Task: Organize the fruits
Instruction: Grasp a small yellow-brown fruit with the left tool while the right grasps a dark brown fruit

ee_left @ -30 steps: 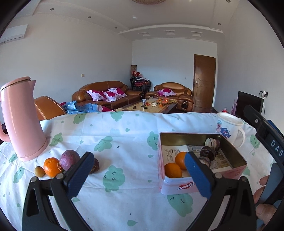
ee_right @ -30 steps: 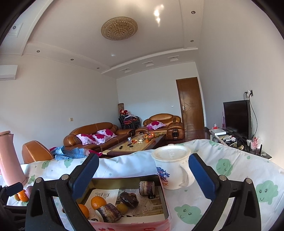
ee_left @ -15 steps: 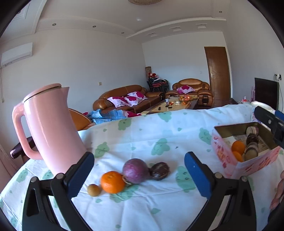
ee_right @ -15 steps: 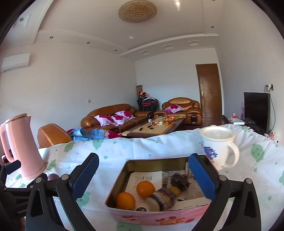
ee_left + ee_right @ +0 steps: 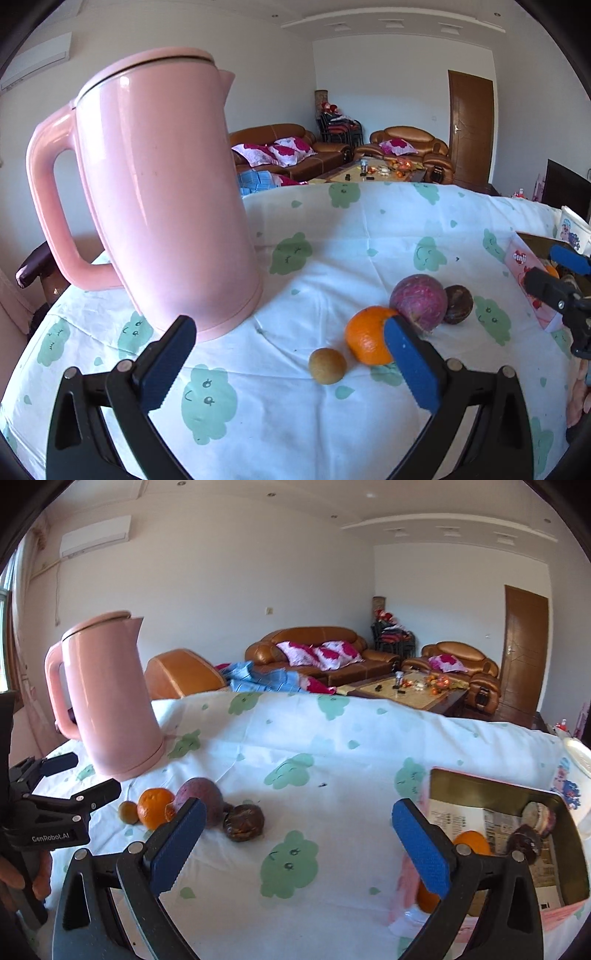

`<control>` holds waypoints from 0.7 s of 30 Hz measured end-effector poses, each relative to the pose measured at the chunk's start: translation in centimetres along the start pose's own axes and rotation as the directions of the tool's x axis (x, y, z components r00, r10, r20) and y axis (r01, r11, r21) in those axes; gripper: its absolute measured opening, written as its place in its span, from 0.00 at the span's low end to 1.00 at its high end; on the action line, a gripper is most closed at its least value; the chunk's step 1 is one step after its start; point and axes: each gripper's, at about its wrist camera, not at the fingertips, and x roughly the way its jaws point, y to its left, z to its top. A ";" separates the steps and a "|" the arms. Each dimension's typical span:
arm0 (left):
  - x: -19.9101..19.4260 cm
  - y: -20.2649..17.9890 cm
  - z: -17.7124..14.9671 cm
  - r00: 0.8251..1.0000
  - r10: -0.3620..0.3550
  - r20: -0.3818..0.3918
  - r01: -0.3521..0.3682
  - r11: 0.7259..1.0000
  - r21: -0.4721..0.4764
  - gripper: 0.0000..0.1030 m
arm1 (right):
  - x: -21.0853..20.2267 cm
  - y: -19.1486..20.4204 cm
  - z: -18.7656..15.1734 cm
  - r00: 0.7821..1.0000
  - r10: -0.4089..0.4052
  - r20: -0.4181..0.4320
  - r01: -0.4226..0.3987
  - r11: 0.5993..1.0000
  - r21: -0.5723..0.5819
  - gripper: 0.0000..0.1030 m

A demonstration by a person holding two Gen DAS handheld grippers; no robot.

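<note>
The pink kettle [image 5: 162, 199] looks like smooth plastic with a soft sheen. A matt printed cloth [image 5: 369, 229], creased, covers the bench. The tin box [image 5: 480, 786] shows dull metal inside, lined with printed paper [image 5: 458, 812]. The orange [image 5: 365, 336] is pebbled and slightly glossy; the dark passion fruit [image 5: 243, 821] is wrinkled.

"GenRobot.AI" on left claw [image 5: 79, 775], "cenji" on tin [image 5: 524, 273]

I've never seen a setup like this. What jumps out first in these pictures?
A tall pink kettle dominates the left of the cloud-print tablecloth. Right of it lies a row of loose fruit: an orange, a purple fruit and two smaller ones. Farther right, a tin already holds fruit.
</note>
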 end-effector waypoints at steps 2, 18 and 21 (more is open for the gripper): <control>0.4 1.0 -0.2 0.999 -0.012 -0.034 0.012 1.000 0.007 1.00 | 1.6 1.1 0.1 0.998 -0.001 -0.063 -0.003 0.999 -0.053 0.89; 3.2 0.6 -0.9 0.975 -0.099 -0.200 0.114 0.991 0.066 1.00 | 9.4 2.9 0.5 0.939 0.002 -0.345 -0.057 0.987 -0.148 0.73; 3.6 0.1 -0.4 0.977 -0.098 -0.188 0.115 0.990 0.083 0.99 | 9.9 2.6 0.6 0.927 0.023 -0.373 -0.075 0.989 -0.125 0.72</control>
